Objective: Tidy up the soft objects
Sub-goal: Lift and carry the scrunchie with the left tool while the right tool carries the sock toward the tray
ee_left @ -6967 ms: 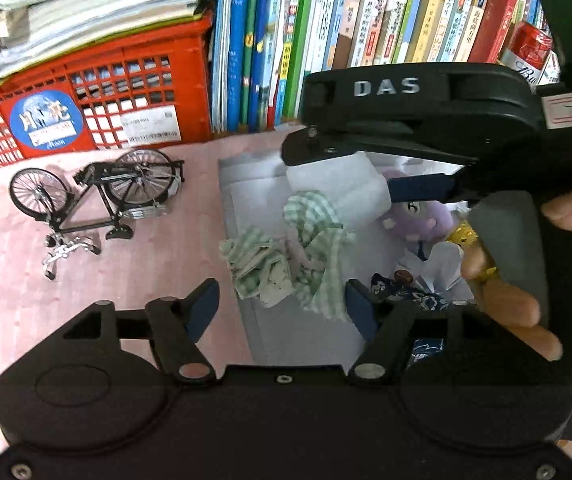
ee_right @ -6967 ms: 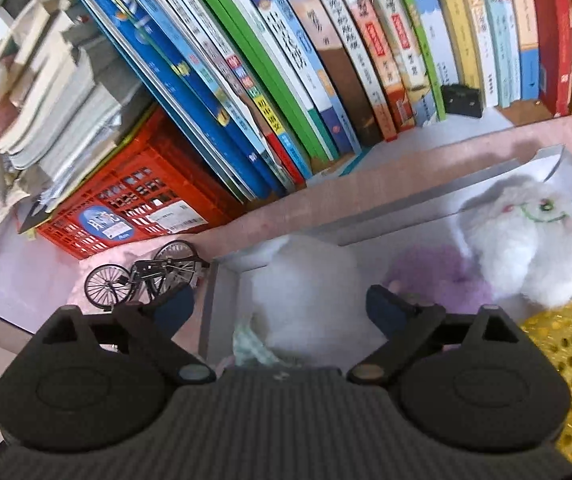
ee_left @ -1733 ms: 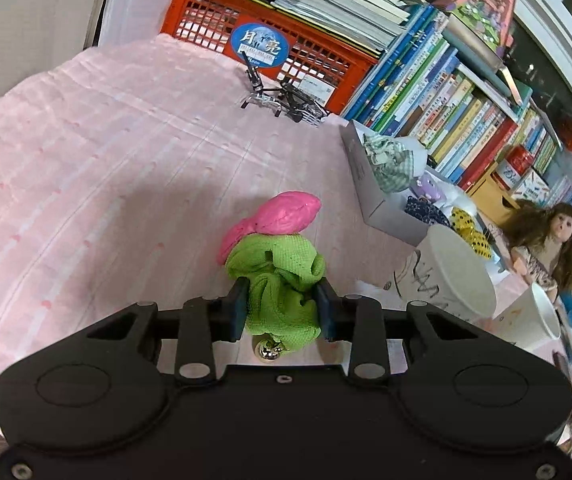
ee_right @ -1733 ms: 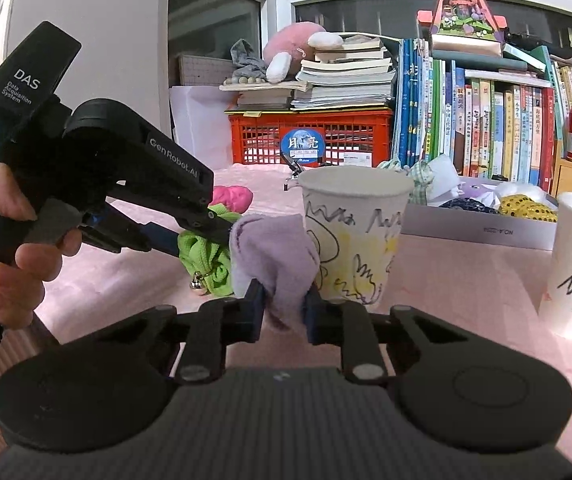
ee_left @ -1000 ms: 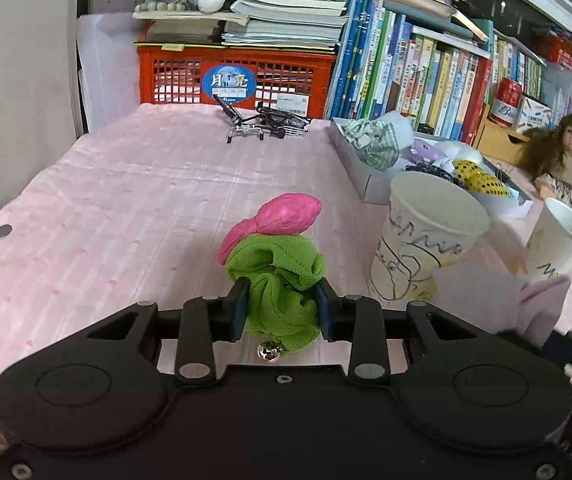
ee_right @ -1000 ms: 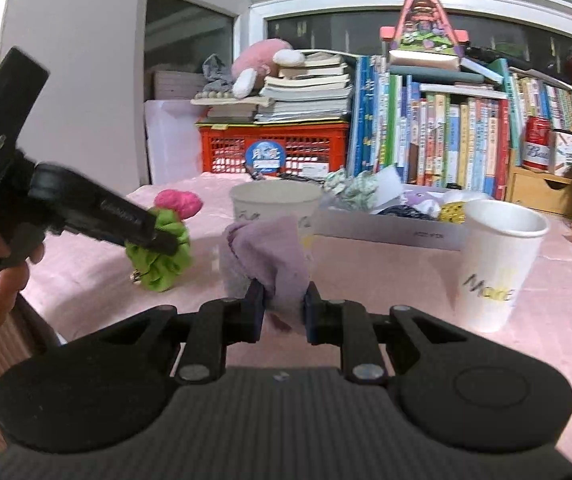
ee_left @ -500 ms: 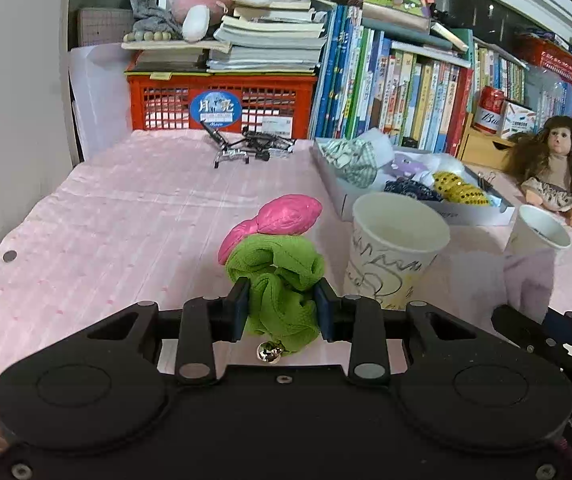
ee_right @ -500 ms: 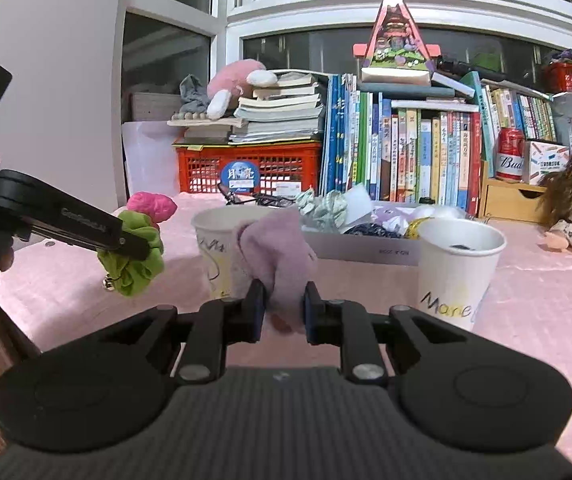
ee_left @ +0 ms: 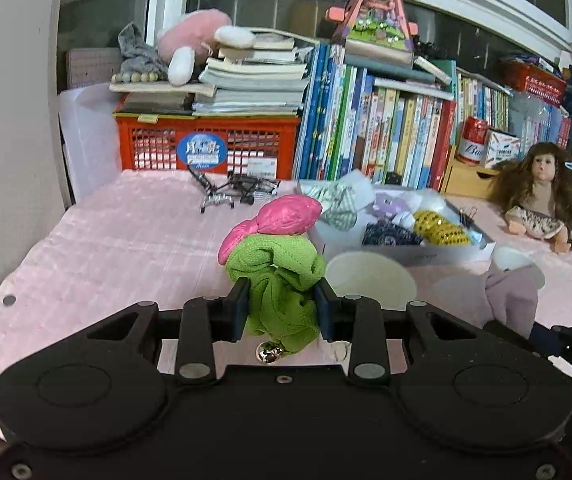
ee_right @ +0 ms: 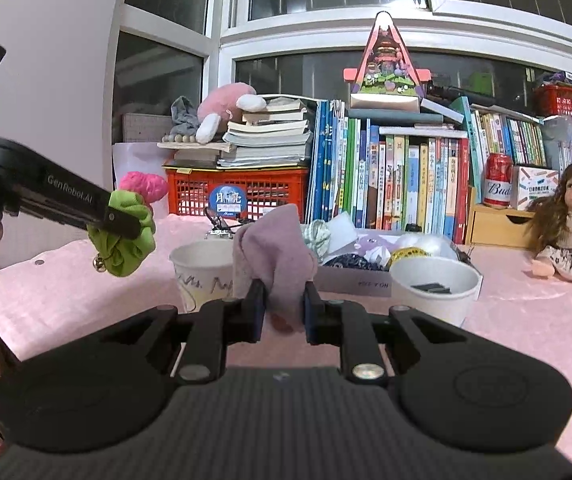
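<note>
The left gripper (ee_left: 282, 312) is clamped on a green scrunchie (ee_left: 278, 276) with a pink piece (ee_left: 282, 216) on top and a small bell (ee_left: 268, 353) hanging below; it is held in the air over the pink cloth (ee_left: 118, 248), just beside the near cup (ee_left: 369, 282). The right gripper (ee_right: 282, 306) is pinched tight on a mauve cloth (ee_right: 274, 252), held up between the two cups.

The step in hand looks like dropping each soft thing into a cup. To do it well, each gripper should come over its cup's mouth and go low before the jaws part, so the bundle falls inside and does not catch the rim and tip the light paper cup (ee_right: 433, 288). The bell may snag.

Counted: two grippers, two held soft things, two paper cups, one box (ee_right: 361, 282) with several soft things already in it, one doll (ee_right: 569, 224).
</note>
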Demonstrator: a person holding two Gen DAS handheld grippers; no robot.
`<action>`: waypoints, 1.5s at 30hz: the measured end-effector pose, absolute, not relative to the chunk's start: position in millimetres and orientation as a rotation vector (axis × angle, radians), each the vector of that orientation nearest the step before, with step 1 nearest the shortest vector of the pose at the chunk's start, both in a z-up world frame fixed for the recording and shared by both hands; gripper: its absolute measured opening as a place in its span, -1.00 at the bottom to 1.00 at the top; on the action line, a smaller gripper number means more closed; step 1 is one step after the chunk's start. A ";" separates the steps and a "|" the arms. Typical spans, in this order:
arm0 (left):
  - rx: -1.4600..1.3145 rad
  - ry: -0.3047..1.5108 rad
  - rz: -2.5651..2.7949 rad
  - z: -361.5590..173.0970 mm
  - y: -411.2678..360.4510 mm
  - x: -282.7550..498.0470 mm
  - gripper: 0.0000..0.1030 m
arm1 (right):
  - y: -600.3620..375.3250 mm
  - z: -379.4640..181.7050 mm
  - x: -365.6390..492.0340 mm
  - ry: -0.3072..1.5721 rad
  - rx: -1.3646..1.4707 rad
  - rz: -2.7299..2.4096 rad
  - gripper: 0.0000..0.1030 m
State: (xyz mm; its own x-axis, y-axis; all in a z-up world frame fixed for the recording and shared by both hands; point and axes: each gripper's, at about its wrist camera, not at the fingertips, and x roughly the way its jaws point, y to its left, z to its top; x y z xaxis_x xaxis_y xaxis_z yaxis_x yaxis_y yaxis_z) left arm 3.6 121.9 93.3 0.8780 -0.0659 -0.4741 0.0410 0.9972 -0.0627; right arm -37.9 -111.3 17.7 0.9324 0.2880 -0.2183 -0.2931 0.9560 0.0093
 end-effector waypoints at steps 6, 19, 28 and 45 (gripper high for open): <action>-0.040 0.471 -0.064 108.6 113.1 15.2 -0.38 | -119.3 24.6 -25.7 0.215 0.000 0.292 -0.55; -0.029 0.486 -0.120 121.6 78.1 57.4 -0.38 | -146.0 44.0 12.9 0.229 0.066 0.257 -0.54; -0.009 0.530 -0.171 119.4 40.0 88.1 -0.38 | -162.1 57.8 34.2 0.228 0.080 0.233 -0.54; -0.044 0.594 -0.163 136.4 17.9 146.4 -0.38 | -185.8 88.2 77.5 0.265 0.043 0.205 -0.54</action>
State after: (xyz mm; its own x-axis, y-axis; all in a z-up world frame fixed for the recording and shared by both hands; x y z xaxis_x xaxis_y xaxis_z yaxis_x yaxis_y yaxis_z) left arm 146.4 17.9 136.4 0.8164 -0.1651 -0.5533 0.1397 0.9863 -0.0882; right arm 77.5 -185.8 88.2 0.9444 0.2068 -0.2556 -0.1956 0.9783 0.0688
